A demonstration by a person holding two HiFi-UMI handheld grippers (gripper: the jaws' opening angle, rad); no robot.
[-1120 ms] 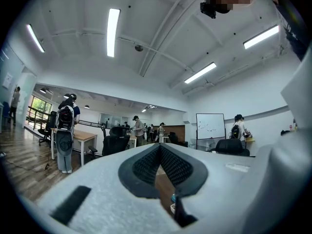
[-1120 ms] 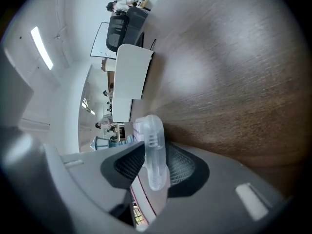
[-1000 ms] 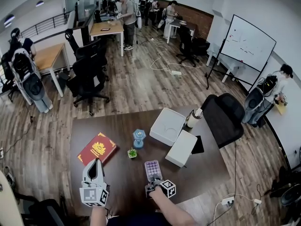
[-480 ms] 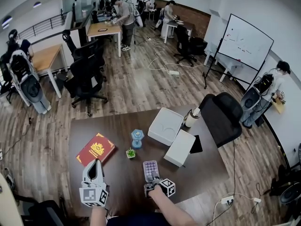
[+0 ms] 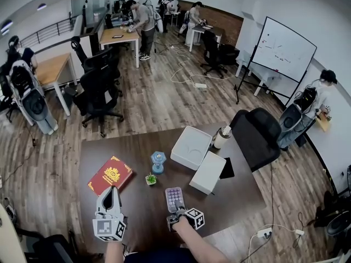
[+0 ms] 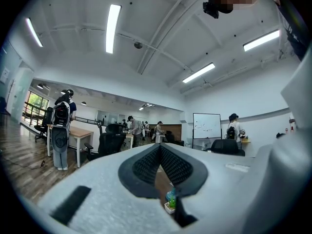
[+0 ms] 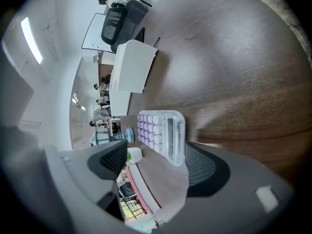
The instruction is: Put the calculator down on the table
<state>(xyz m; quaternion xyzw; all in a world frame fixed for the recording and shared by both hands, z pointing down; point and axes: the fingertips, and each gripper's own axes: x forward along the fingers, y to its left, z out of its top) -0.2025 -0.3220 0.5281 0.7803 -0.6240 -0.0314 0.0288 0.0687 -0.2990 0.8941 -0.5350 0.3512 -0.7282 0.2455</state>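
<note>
Now — calculator [image 7: 161,135] between parted fingers [image 7: 201,167].

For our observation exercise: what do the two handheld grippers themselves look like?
The left gripper and right gripper each have a light grey plastic body, black ribbed pads and a white cube with black square markers. No cables show.
</note>
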